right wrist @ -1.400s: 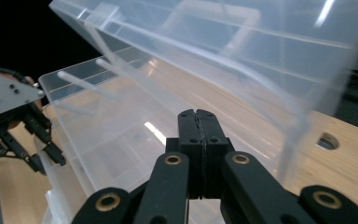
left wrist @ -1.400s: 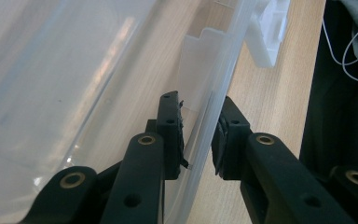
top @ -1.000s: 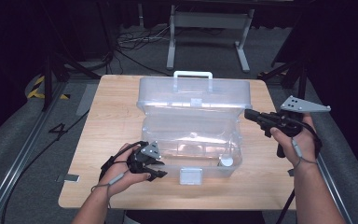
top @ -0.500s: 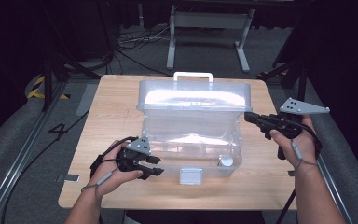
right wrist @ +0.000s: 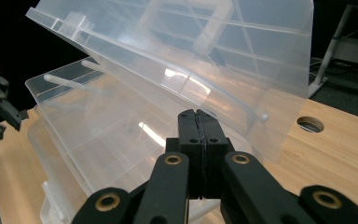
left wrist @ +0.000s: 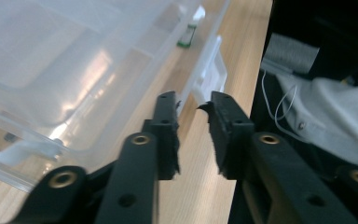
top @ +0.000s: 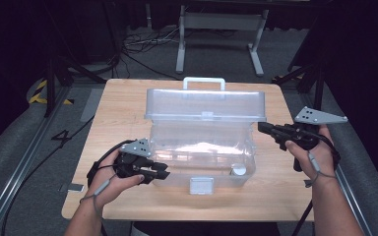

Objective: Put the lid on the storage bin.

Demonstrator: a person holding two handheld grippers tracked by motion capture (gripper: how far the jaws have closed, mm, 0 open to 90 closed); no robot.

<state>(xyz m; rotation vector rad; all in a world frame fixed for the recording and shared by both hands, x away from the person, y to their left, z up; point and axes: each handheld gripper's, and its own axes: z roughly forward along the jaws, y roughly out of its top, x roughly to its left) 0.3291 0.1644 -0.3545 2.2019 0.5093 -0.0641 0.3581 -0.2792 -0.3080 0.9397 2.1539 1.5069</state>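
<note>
A clear plastic box (top: 177,147) stands mid-table with its lid (top: 204,105) raised and tilted over it; a white handle (top: 204,81) tops the lid. My left gripper (top: 163,172) sits at the box's front left corner. Its jaws have just been closing, and a narrow gap with nothing in it remains between them (left wrist: 193,100). The white front latch (left wrist: 209,70) lies just beyond the tips. My right gripper (top: 262,127) is shut at the lid's right end, its jaws pressed together (right wrist: 196,114) and pointing under the tilted lid (right wrist: 205,56). A small white round thing (top: 237,170) lies in the box.
The wooden table (top: 123,113) has bare strips left and right of the box and a round hole (right wrist: 310,124) near the right gripper. A dark floor with cables and a metal stand (top: 216,29) lies beyond the far edge.
My left gripper has drawn slightly left, away from the box's front, and risen a little, and its jaws have narrowed. The right gripper and the lid stay where they were.
</note>
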